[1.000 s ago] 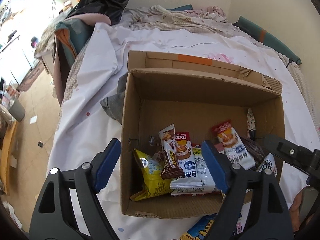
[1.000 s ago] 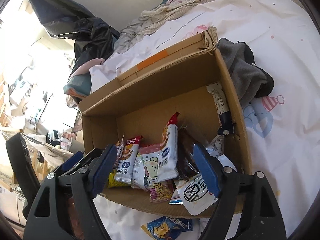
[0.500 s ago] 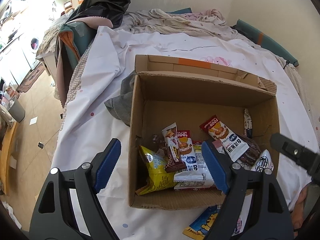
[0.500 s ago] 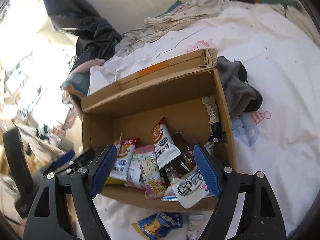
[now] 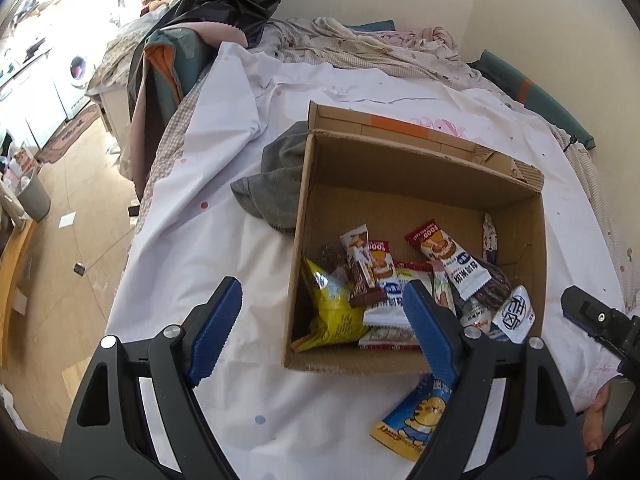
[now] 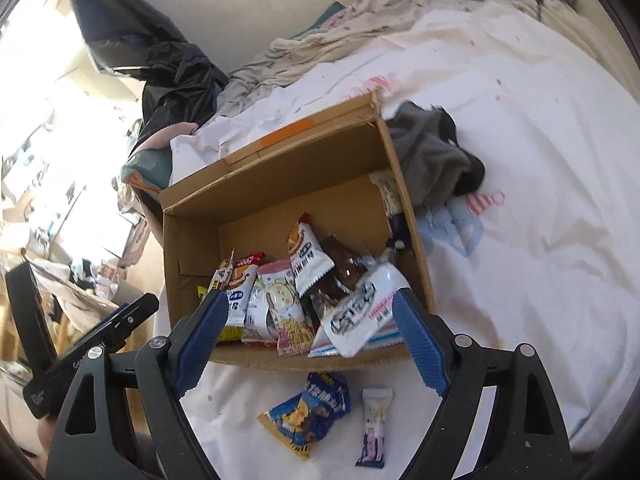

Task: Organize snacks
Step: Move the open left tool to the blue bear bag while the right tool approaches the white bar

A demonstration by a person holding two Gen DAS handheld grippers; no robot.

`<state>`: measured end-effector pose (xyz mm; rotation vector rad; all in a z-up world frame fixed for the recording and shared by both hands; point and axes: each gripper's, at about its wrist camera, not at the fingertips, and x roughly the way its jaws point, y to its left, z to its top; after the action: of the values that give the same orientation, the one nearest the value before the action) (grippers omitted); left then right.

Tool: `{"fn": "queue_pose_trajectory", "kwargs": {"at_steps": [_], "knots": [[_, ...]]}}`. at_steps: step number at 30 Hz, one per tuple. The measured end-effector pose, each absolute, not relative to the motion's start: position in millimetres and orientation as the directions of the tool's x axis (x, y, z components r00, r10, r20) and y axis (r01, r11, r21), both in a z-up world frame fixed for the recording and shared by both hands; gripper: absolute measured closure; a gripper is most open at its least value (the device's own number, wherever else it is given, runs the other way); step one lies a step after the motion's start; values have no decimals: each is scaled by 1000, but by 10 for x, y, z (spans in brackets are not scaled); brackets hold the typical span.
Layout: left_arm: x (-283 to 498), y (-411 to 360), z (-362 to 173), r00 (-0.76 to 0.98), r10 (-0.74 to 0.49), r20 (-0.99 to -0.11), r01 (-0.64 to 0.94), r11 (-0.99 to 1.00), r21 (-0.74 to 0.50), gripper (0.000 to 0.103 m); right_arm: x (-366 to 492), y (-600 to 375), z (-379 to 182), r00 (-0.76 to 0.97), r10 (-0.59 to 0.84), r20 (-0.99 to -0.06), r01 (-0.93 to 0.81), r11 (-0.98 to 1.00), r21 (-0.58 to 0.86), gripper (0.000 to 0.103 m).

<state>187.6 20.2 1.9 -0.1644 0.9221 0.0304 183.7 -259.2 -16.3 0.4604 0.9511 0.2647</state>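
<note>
An open cardboard box [image 5: 420,160] [image 6: 280,168] sits on a white bedsheet and holds several snack packets [image 5: 384,280] [image 6: 296,288]. A blue tiger-print snack packet [image 5: 416,420] [image 6: 308,412] lies on the sheet in front of the box. A small white and purple packet [image 6: 374,424] lies beside it. My left gripper [image 5: 320,324] is open and empty, above the box's near left corner. My right gripper [image 6: 308,340] is open and empty, above the box's near wall. Its fingers [image 5: 596,320] show at the right edge of the left wrist view.
A grey cloth [image 5: 276,184] [image 6: 432,152] lies against the box's far side wall. Crumpled bedding [image 5: 360,44] and a black bag [image 5: 224,4] are piled at the head of the bed. The bed edge and wooden floor [image 5: 68,208] are to the left.
Both grippers have pulled back and up from the box. The two packets on the sheet in front of the box have come into view. Both grippers stay open.
</note>
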Motion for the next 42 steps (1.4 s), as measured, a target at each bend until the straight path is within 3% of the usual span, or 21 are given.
{"fn": "queue_pose_trajectory", "kwargs": {"at_steps": [9,21,29,37,40,42], "knots": [[1698,202,-14,589,-60,-806,-102,984,-148,23,1514,-2706,-191,613,369,-699,36,870,492,13],[1505,-35,-286,500,-93,-861,-30,992,-125,23,1290,-2705,-587,457,296,-839,66,929,364,13],[1507,-633,-757,323,-189,-927,154,977,-146,23,1284,-2843,-745,410,243,-879,124,940,318,13],[1460,-1235,-1229,218,-153,-964,359,931,-66,23,1285,-2952,-797,396,227,-890,162,936,311,13],[1455,-1258,-1294,214,-128,-968,360,932,-44,26,1312,-2938,-831,383,220,-897,164,940,300,13],[1438,-1242,-1311,231,-87,-969,345,939,-2,37,1333,-2916,-855,371,211,-904,163,944,287,13]]}}
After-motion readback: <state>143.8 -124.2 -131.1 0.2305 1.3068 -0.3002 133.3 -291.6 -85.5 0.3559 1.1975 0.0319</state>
